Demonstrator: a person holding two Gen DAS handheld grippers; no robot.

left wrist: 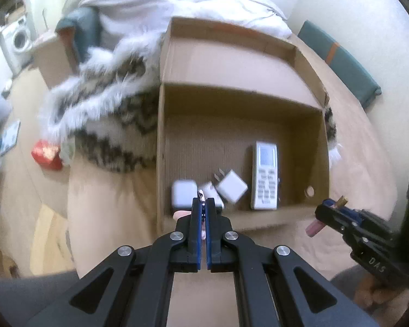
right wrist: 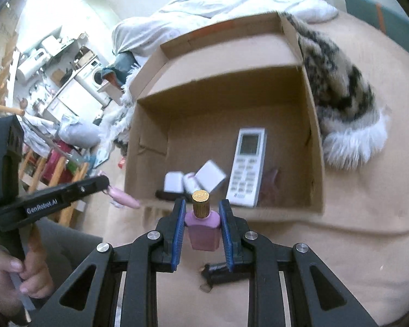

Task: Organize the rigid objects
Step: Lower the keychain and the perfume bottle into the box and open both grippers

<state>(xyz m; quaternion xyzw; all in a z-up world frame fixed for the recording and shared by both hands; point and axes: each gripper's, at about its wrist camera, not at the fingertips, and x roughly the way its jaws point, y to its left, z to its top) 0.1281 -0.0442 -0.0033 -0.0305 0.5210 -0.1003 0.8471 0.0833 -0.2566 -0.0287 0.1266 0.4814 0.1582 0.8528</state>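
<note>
This is a lived-in home, a bedroom opening onto a utility corner. A bed [right wrist: 354,218] under a beige cover fills the near ground, with a rumpled white duvet [right wrist: 231,2] at its far end and a furry patterned throw [right wrist: 340,87] beside it. Far left stands a front-loading washing machine [right wrist: 94,77] among cluttered counters and shelves [right wrist: 54,51]. Nearer on the left, laundry hangs on a wooden drying rack [right wrist: 41,147]. Plain pale walls close the room.
</note>
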